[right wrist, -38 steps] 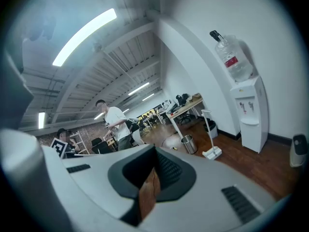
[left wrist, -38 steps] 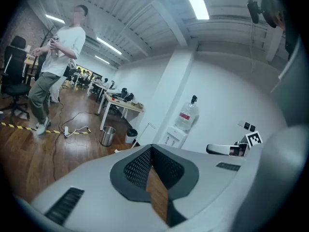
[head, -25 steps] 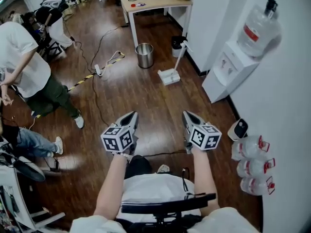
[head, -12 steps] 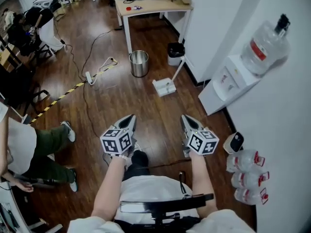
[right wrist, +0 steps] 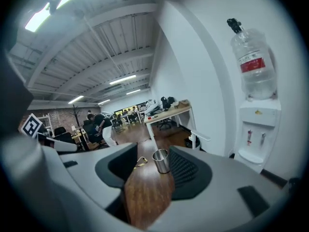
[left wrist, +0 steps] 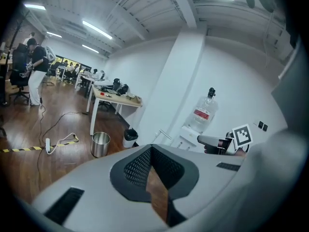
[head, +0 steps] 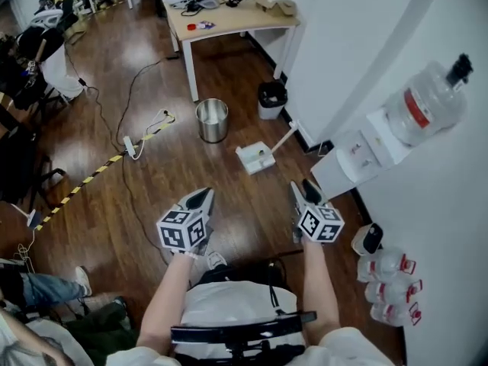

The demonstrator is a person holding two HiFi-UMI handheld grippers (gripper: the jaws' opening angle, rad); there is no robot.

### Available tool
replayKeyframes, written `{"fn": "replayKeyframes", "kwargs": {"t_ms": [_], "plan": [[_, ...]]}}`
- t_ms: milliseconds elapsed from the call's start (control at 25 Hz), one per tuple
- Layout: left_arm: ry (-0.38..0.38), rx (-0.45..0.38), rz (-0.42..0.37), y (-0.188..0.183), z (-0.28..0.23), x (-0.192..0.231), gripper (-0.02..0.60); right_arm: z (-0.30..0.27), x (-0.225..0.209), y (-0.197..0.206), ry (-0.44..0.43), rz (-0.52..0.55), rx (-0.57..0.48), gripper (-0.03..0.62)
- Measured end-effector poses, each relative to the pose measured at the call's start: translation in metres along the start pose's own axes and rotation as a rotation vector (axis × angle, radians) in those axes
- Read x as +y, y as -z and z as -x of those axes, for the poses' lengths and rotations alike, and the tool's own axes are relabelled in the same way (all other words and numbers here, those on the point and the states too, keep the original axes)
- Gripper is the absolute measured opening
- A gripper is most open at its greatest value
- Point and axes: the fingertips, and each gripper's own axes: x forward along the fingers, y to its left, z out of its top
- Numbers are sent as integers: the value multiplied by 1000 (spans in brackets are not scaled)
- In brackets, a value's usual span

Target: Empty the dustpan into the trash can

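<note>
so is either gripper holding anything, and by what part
Nothing is held. The left gripper is shut and empty; the right gripper has just been opening its jaws, nothing between them.

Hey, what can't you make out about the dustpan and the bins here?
Whether the dustpan holds dirt: too small in the head view; the left gripper hides the pan in its own view.
Inside of the steel trash can: too small in the head view, side-on elsewhere.
Inside of the black bin: dark, tiny, head view.

Glossy wood floor [head: 152,197] is gleaming
The metal trash can [head: 213,120] is shining smoothly; the white plastic dustpan [head: 255,158] is looking matt.
</note>
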Motion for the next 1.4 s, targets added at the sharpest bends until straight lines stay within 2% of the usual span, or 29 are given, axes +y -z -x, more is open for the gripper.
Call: {"fn": "replayKeyframes", "kwargs": {"t_ms": [120, 320, 440, 600, 840, 1000, 1120, 1240, 1360, 1400], "plan": [[12, 26, 24, -13, -38, 18, -12, -49, -17, -9, 28, -20, -15, 238], [18, 32, 68, -36, -94, 50, -12, -124, -50, -1, 78, -20, 36, 252], [-3, 35, 97, -50, -131, 76, -12, -167, -70, 9, 101, -41, 51, 272], [13, 72, 117, -59, -181, 89, -12, -216, -107, 28, 154, -57, 70, 273], [26, 147, 141, -55, -239, 100, -12, -276, -173, 50, 315, -90, 34, 299], [35, 201, 143, -43, -276, 108, -12, -313, -211, 47, 360, -110, -37, 313], [42, 226, 146, -38, -300, 114, -12, -335, -225, 40, 349, -71, -69, 322], [48, 242, 166, -30, -317, 119, -12, -347, -240, 41, 354, -11, -57, 337], [55, 264, 180, -18, -329, 121, -12, -353, -246, 32, 341, 56, -76, 328], [54, 272, 185, -14, -332, 122, -12, -356, -246, 28, 332, 77, -85, 299]]}}
